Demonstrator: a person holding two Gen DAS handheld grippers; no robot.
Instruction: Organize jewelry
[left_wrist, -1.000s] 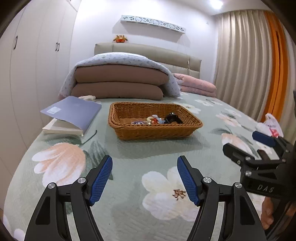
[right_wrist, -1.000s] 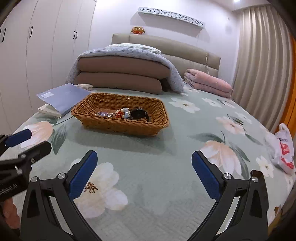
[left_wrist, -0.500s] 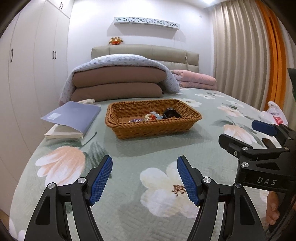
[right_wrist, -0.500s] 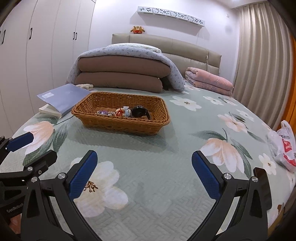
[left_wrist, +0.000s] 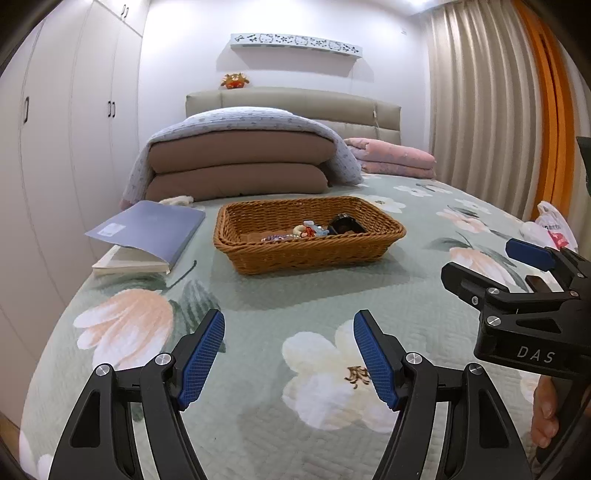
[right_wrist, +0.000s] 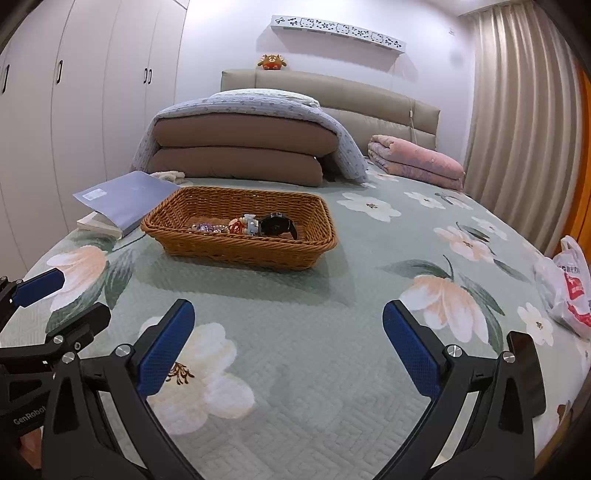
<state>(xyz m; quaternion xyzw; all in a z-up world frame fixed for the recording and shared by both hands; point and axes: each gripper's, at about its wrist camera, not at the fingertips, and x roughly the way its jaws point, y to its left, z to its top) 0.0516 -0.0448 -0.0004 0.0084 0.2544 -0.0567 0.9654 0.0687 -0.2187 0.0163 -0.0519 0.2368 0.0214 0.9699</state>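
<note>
A brown wicker basket (left_wrist: 255, 258) (right_wrist: 207, 247) stands on the floral bedspread ahead of both grippers. Inside lie a black watch (left_wrist: 345, 224) (right_wrist: 276, 226), a beaded bracelet (left_wrist: 275, 238) (right_wrist: 208, 228) and small colourful pieces (left_wrist: 308, 229) (right_wrist: 243, 224). My left gripper (left_wrist: 289, 356) is open and empty, low over the bed, well short of the basket. My right gripper (right_wrist: 288, 343) is open and empty too, beside it; it shows at the right in the left wrist view (left_wrist: 491, 267).
A blue-covered book (left_wrist: 147, 236) (right_wrist: 122, 201) lies left of the basket. Folded brown quilts (left_wrist: 236, 166) (right_wrist: 236, 147) and a pink blanket (right_wrist: 417, 158) are stacked by the headboard. A white plastic bag (right_wrist: 569, 288) sits at the bed's right edge. Wardrobes line the left wall.
Both grippers have drawn back a little and tilted up; the basket sits slightly farther and lower in view. Both stay open and empty.
</note>
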